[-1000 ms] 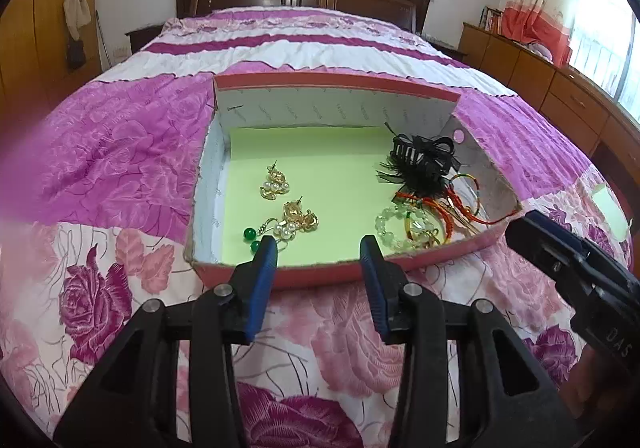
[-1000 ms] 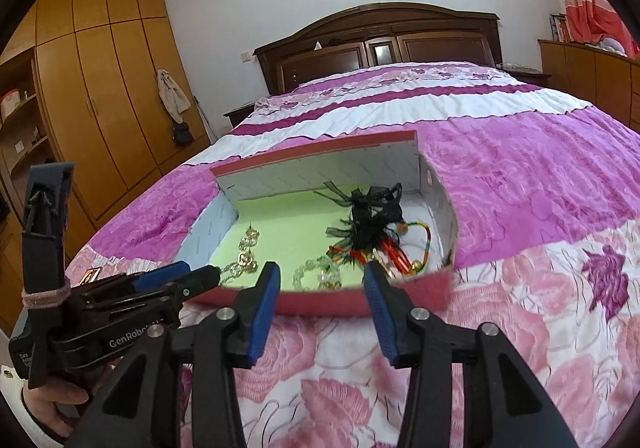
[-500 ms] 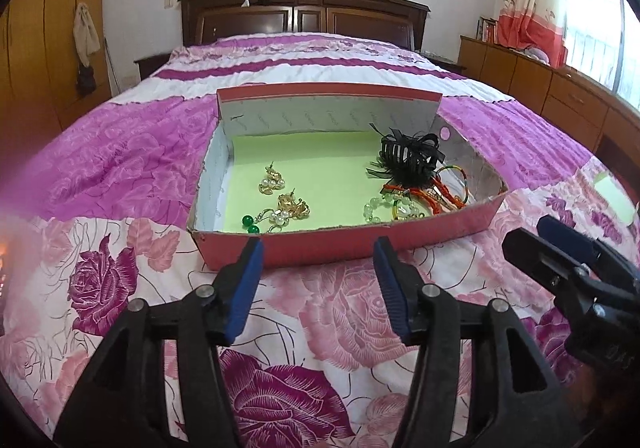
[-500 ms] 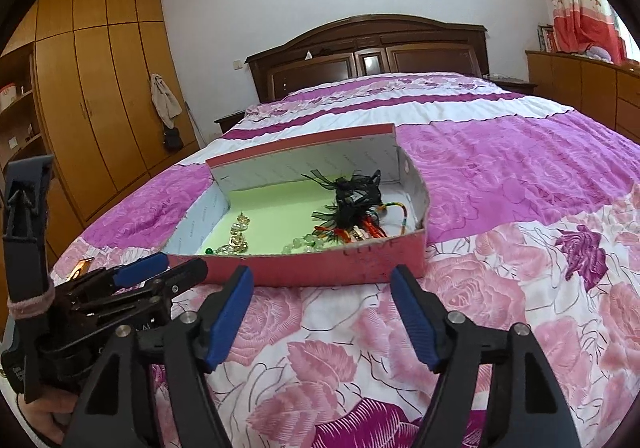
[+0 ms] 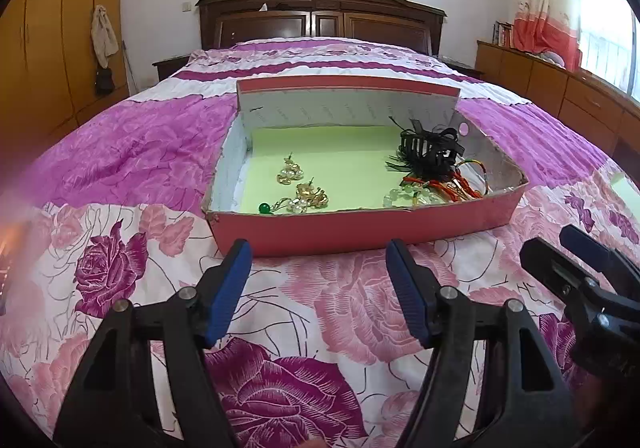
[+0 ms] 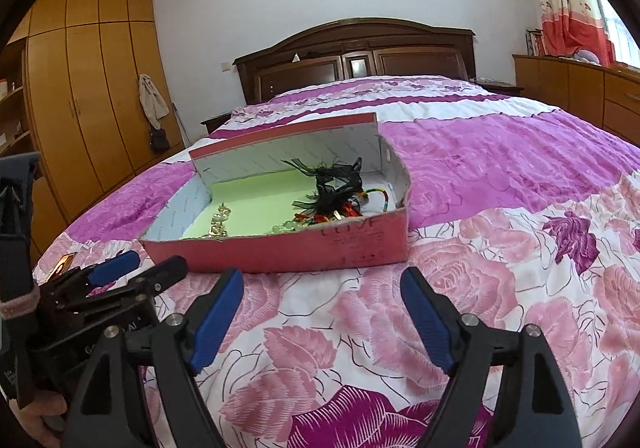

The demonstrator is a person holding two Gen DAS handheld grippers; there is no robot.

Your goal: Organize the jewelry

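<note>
Both tools share one build — black plastic clamp arms with triangular cut-outs, silver pivot screws, and ribbed blue pads on the fingers. The left gripper [image 5: 318, 290] matches the right gripper [image 6: 322, 312]. White lettering marks the left's black body — partly hidden.

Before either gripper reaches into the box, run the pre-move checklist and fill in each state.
1. Left gripper empty, jaws opening: ok.
2. Right gripper empty, jaws opening: ok.
3. Red box flat on the bedspread, open top: ok.
4. Gold earrings lying apart from the rest: ok.
5. Bracelets free of the black hair clip: not ok, piled together.
6. Green bead loose or attached: cannot tell.
</note>
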